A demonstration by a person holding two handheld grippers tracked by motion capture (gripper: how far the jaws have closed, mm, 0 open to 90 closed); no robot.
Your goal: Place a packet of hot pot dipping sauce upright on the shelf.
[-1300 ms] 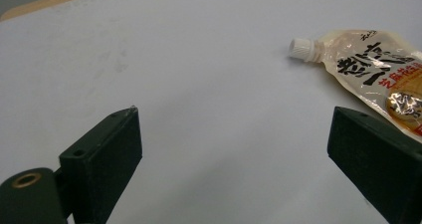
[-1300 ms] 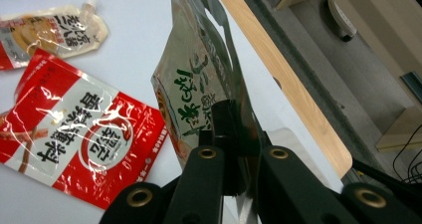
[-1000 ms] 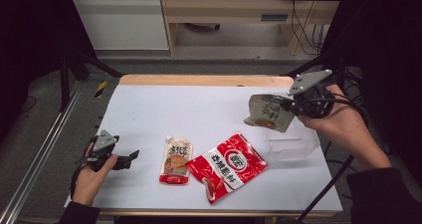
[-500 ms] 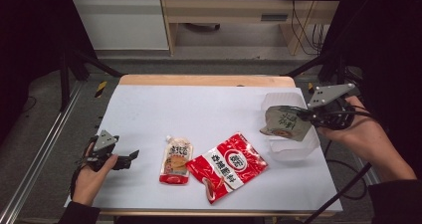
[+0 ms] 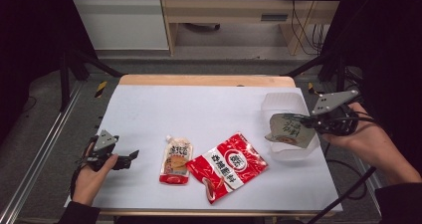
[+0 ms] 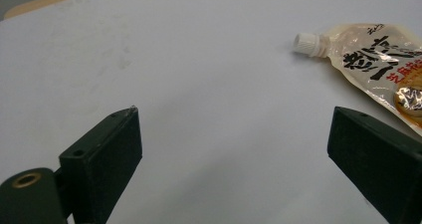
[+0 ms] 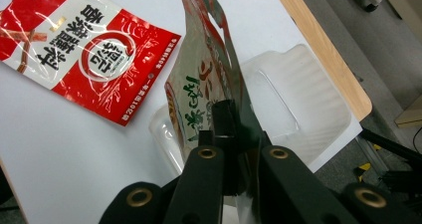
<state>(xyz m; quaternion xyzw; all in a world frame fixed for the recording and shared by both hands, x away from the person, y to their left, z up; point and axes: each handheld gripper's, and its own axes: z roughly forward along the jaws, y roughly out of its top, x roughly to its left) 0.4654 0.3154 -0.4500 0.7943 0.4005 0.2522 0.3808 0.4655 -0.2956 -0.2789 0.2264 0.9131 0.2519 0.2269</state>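
Your right tool is clamped on the green snack packet above the clear plastic tray, while your left tool rests released on the counter.

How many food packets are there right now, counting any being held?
3. A spouted pouch lies on the table; a red bag lies beside it; a third packet is clamped in the right gripper above the clear tray. Nothing appears hidden.

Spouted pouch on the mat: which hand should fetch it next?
Left, probably. The left tool stands open and empty just short of the spouted pouch. The right tool is shut on a green packet over the clear tray, across the table.
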